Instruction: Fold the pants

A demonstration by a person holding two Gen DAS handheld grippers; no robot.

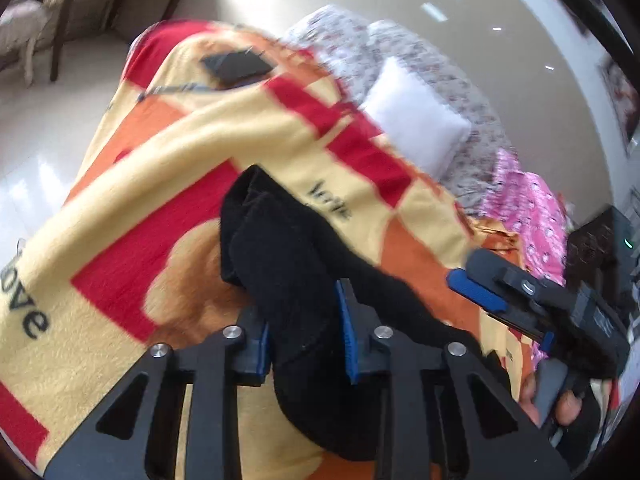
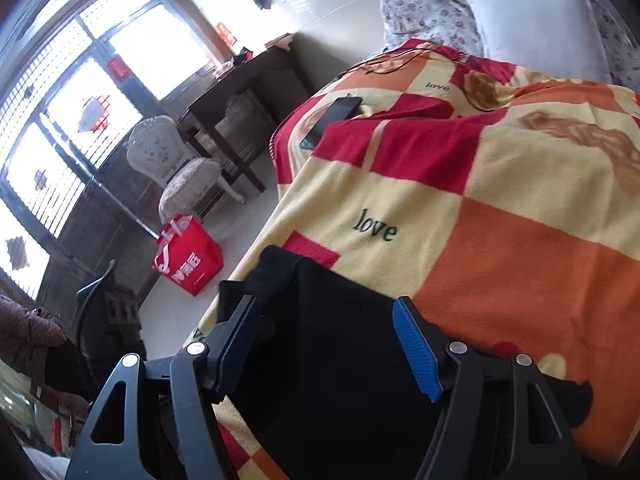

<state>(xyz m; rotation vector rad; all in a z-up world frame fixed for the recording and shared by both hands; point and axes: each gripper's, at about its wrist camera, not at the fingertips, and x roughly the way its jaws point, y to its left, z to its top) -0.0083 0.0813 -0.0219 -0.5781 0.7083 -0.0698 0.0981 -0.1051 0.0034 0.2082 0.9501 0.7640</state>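
Motion blur is smearing the left wrist view, leaving the lettering on the checked blanket (image 1: 168, 184) barely readable. The black pants (image 2: 328, 352) are running off the bottom edge in the right wrist view, their lower part hidden behind the gripper frame.

Ahead of my right tongs (image 2: 334, 344) the blanket (image 2: 520, 208) lies bare and open to pass over. Far ahead-left a phone (image 2: 332, 122) sits near the bed edge; a pillow (image 2: 532, 28) blocks the far end. Pants (image 1: 288, 264) fill my left tongs (image 1: 306, 340); right tongs (image 1: 500, 300) stand close beside, right.
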